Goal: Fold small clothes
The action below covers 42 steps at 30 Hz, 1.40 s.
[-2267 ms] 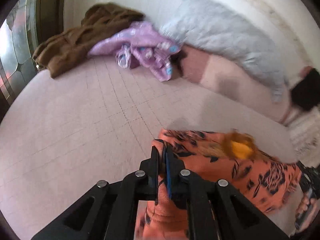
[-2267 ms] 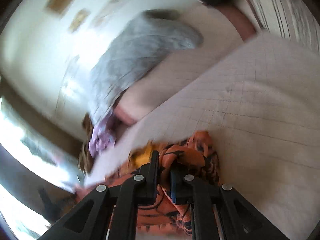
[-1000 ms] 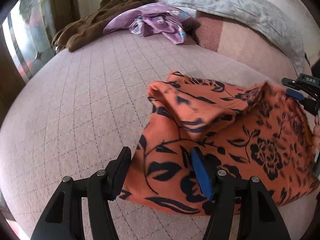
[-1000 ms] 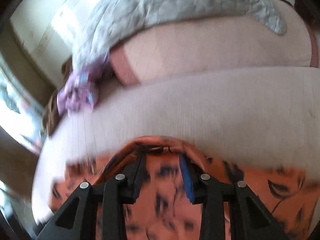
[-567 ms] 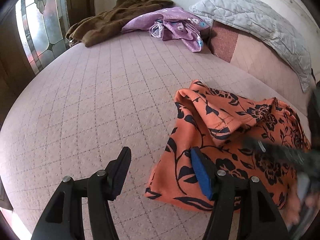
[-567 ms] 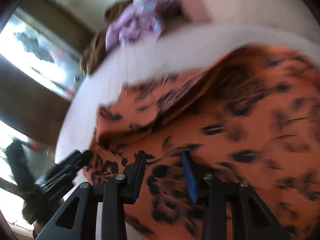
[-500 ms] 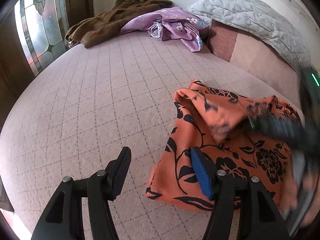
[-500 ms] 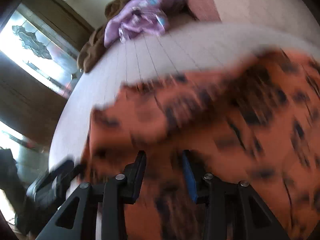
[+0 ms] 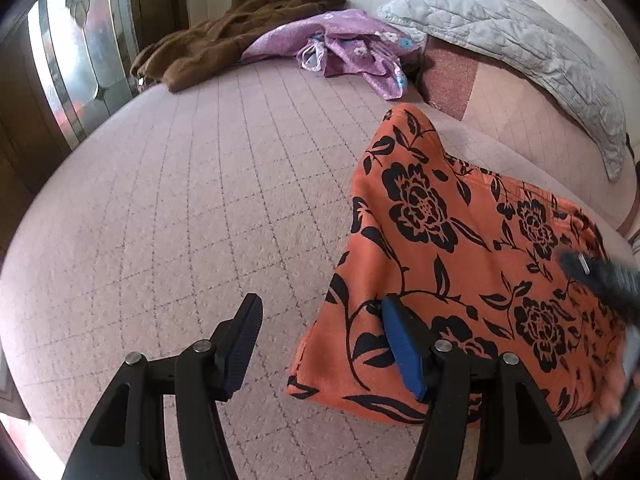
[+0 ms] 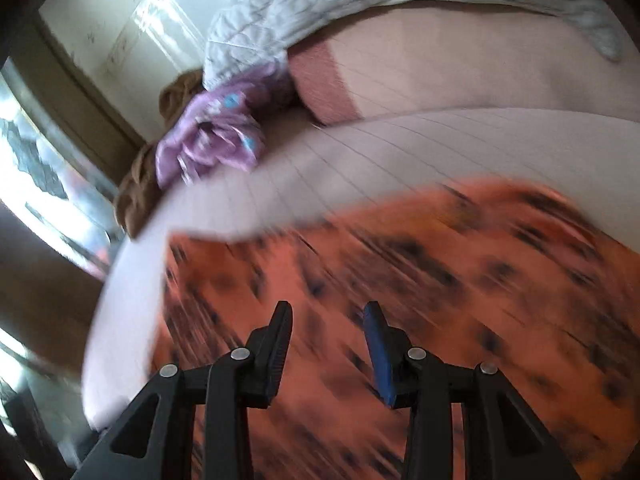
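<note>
The orange flowered cloth (image 9: pixel 460 264) lies flat on the pink bed cover (image 9: pixel 180 216). The left gripper (image 9: pixel 320 344) is spread wide at the cloth's edge, pinching nothing. Only this view shows the black flowers sharply. The right gripper (image 10: pixel 326 344), also spread and empty, hangs over the blurry cloth (image 10: pixel 400 280).

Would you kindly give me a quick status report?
Left gripper and right gripper open, empty. Orange floral garment lying on bedspread. Nothing obstructing.

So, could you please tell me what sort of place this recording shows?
Most likely a bedroom: a quilted pink bedspread covers a wide bed, a grey quilted pillow lies at its head, and loose clothes are heaped beside it.
</note>
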### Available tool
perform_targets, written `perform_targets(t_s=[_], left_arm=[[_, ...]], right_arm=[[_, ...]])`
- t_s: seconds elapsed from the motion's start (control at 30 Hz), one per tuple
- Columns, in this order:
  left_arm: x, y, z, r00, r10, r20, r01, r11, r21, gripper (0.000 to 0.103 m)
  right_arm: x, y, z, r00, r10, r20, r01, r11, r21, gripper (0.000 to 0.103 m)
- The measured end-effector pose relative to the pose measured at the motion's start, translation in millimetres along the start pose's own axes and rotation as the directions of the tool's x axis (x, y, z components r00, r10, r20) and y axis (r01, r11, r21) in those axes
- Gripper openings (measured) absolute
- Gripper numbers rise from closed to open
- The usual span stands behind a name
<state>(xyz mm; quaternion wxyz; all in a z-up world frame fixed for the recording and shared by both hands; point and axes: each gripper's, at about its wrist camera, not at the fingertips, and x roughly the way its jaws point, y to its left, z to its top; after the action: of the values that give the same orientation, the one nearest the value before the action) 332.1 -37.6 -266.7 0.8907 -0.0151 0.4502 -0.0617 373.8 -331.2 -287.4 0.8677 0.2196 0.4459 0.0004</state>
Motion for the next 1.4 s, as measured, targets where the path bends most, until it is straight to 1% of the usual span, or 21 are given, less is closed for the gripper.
perform_targets(t_s=[0.07,0.13,0.2,0.23,0.3,0.33,0.4,0.43,0.47,0.53,0.6,0.7,0.8,0.9,0.93,1.03,1.1,1.17,1.23,1.33,1.4], left_arm=[[-3.3,-6.4,-3.7,1.000,0.011,0.018,-0.011,1.000,0.027,0.064],[-4.1,-13.1,-7.4,0.999,0.019,0.028,-0.021,0.998,0.053,0.064],[-2.9,-17.4,-9.1,0.999,0.035,0.041,-0.037,0.997,0.072,0.064],[-1.9,-20.6,-10.2,0.998,0.044,0.052,-0.049,0.995,0.085,0.064],[-0.9,-25.2,-10.2,0.996,0.055,0.070,-0.062,0.993,0.100,0.064],[-1.5,-26.4,-8.5,0.995,0.052,0.080,-0.059,0.993,0.100,0.064],[-3.9,-28.2,-4.9,0.995,0.054,0.088,-0.064,0.992,0.106,0.064],[-6.5,-30.6,-2.7,0.992,0.065,0.110,-0.077,0.991,0.109,0.064],[-8.8,-32.1,-1.2,0.990,0.070,0.126,-0.084,0.990,0.111,0.064],[-14.9,-36.5,1.2,0.986,0.063,0.154,-0.082,0.990,0.117,0.064],[-20.9,-40.2,1.1,0.984,0.051,0.171,-0.072,0.990,0.119,0.064],[-32.2,-46.1,-2.0,0.979,0.019,0.202,-0.046,0.991,0.129,0.064],[-42.8,-48.8,-5.6,0.972,0.007,0.237,-0.040,0.990,0.138,0.064],[-46.2,-50.4,-6.9,0.970,0.001,0.242,-0.033,0.991,0.130,0.064],[-46.5,-51.0,-7.1,0.970,0.001,0.242,-0.032,0.992,0.125,0.064],[-42.5,-51.7,-7.2,0.973,0.011,0.232,-0.038,0.993,0.113,0.064],[-37.8,-51.3,-7.2,0.975,0.019,0.220,-0.044,0.993,0.111,0.064],[-32.3,-50.4,-6.4,0.978,0.029,0.206,-0.052,0.993,0.109,0.064],[-27.5,-47.7,-5.3,0.981,0.031,0.189,-0.051,0.993,0.103,0.064],[-19.0,-42.0,-4.0,0.986,0.054,0.157,-0.069,0.993,0.097,0.064],[-11.1,-36.1,-3.0,0.990,0.072,0.120,-0.083,0.992,0.090,0.064]], right_arm=[[-20.0,-32.7,-19.5,0.998,-0.067,-0.021,0.067,0.998,0.003,0.040],[-43.6,-71.4,-36.4,0.987,-0.162,-0.018,0.162,0.987,0.020,0.039],[-54.3,-103.9,-30.1,0.966,-0.260,0.013,0.258,0.964,0.058,0.039],[-57.3,-119.0,-21.5,0.948,-0.316,0.032,0.313,0.947,0.074,0.039],[-60.3,-145.4,6.7,0.899,-0.431,0.079,0.421,0.899,0.115,0.039],[-62.3,-152.0,16.8,0.878,-0.468,0.099,0.454,0.880,0.136,0.039],[-70.3,-163.3,36.9,0.844,-0.516,0.146,0.486,0.851,0.199,0.040],[-75.4,-164.8,42.5,0.848,-0.505,0.162,0.467,0.856,0.223,0.040],[-81.3,-162.3,44.4,0.871,-0.458,0.178,0.416,0.880,0.229,0.040],[-92.4,-154.4,35.6,0.907,-0.375,0.193,0.338,0.919,0.202,0.040],[-102.6,-143.2,14.3,0.935,-0.309,0.174,0.285,0.947,0.151,0.040],[-111.7,-120.0,-26.9,0.957,-0.257,0.138,0.251,0.966,0.060,0.044],[-121.6,-109.6,-71.5,0.971,-0.222,0.090,0.219,0.975,0.040,0.048],[-126.7,-104.1,-106.8,0.976,-0.215,0.037,0.213,0.976,0.048,0.050],[-124.8,-105.7,-112.3,0.976,-0.217,0.025,0.216,0.975,0.045,0.053],[-110.3,-109.7,-124.6,0.965,-0.258,-0.033,0.259,0.966,-0.003,0.053],[-112.8,-105.6,-118.2,0.967,-0.252,-0.032,0.252,0.968,0.012,0.054],[-116.8,-98.0,-106.6,0.979,-0.206,-0.008,0.206,0.978,0.027,0.054],[-113.0,-84.0,-90.2,0.984,-0.177,0.006,0.177,0.984,0.017,0.054],[-90.9,-46.4,-63.5,0.995,-0.104,-0.009,0.104,0.994,-0.045,0.054],[-63.9,-15.5,-42.4,0.998,-0.045,-0.043,0.040,0.993,-0.113,0.054]])
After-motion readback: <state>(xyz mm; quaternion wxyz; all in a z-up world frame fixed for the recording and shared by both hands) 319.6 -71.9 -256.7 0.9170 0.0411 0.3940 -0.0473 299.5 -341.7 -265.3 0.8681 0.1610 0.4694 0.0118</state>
